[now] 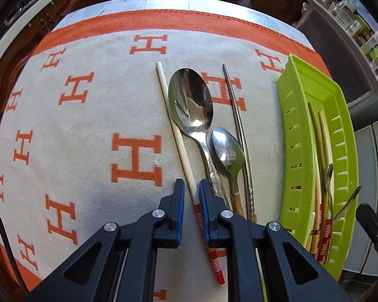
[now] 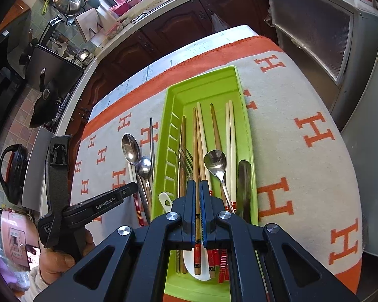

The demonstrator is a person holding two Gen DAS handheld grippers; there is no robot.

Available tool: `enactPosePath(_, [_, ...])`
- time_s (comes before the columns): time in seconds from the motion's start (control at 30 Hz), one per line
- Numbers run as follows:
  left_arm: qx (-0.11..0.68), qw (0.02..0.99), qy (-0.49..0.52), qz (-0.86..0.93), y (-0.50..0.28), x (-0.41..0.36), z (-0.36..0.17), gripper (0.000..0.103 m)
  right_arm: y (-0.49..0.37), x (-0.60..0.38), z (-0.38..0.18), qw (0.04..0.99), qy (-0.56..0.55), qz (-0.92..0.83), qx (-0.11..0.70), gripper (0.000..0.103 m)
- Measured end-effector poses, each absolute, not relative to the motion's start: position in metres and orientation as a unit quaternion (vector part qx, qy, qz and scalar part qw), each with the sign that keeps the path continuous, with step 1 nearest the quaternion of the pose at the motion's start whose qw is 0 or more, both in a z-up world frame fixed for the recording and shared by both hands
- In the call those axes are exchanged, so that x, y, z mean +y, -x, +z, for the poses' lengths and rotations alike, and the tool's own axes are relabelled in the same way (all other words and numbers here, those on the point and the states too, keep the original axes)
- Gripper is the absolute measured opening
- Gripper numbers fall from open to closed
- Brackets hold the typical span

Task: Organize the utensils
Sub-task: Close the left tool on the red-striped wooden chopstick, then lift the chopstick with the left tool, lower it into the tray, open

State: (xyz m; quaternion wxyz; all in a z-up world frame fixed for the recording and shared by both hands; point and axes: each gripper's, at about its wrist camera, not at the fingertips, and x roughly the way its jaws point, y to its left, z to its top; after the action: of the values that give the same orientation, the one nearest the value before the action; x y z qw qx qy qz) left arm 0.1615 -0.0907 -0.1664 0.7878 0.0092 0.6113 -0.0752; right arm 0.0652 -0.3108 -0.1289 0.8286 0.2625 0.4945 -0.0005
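Observation:
On the H-patterned cloth lie a pale chopstick with a red striped end (image 1: 175, 130), a large metal spoon (image 1: 192, 100), a small spoon (image 1: 228, 152) and a pair of metal chopsticks (image 1: 235, 115). My left gripper (image 1: 192, 188) is open, its fingers on either side of the pale chopstick's handle end. The green tray (image 2: 175, 136) holds several chopsticks, a fork, a spoon and a white spoon. My right gripper (image 2: 197, 188) is over the tray, shut on a brown chopstick (image 2: 196, 151) whose tip points along the tray.
The green tray (image 1: 293, 136) stands just right of the loose utensils. The left gripper (image 2: 105, 201) shows at the tray's left in the right wrist view. Dark cabinets and a counter with pots lie beyond the table's far edge.

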Motion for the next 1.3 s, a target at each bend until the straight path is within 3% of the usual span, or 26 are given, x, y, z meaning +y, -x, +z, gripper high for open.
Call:
enactPosePath(0.23, [0.601, 0.796, -0.033, -0.069, -0.161, -0.103, -0.167, 0.007, -0.068, -0.3, -0.135, 0.824, -0.255, 0.008, 0.506, 0.004])
enactPosePath(0.7, [0.612, 0.783, 0.089, -0.065, -0.147, -0.024, -0.169, 0.004, -0.068, -0.293, -0.13, 0.824, -0.255, 0.021, 0.506, 0.004])
enactPosePath(1.0, [0.584, 0.796, 0.118, -0.11, -0.126, -0.006, -0.125, 0.004, -0.064, -0.292, -0.126, 0.825, -0.256, 0.027, 0.503, 0.004])
enactPosePath(1.3, [0.56, 0.795, 0.105, -0.21, -0.104, -0.052, -0.075, 0.004, -0.055, -0.295, -0.117, 0.83, -0.259, 0.024, 0.494, 0.004])
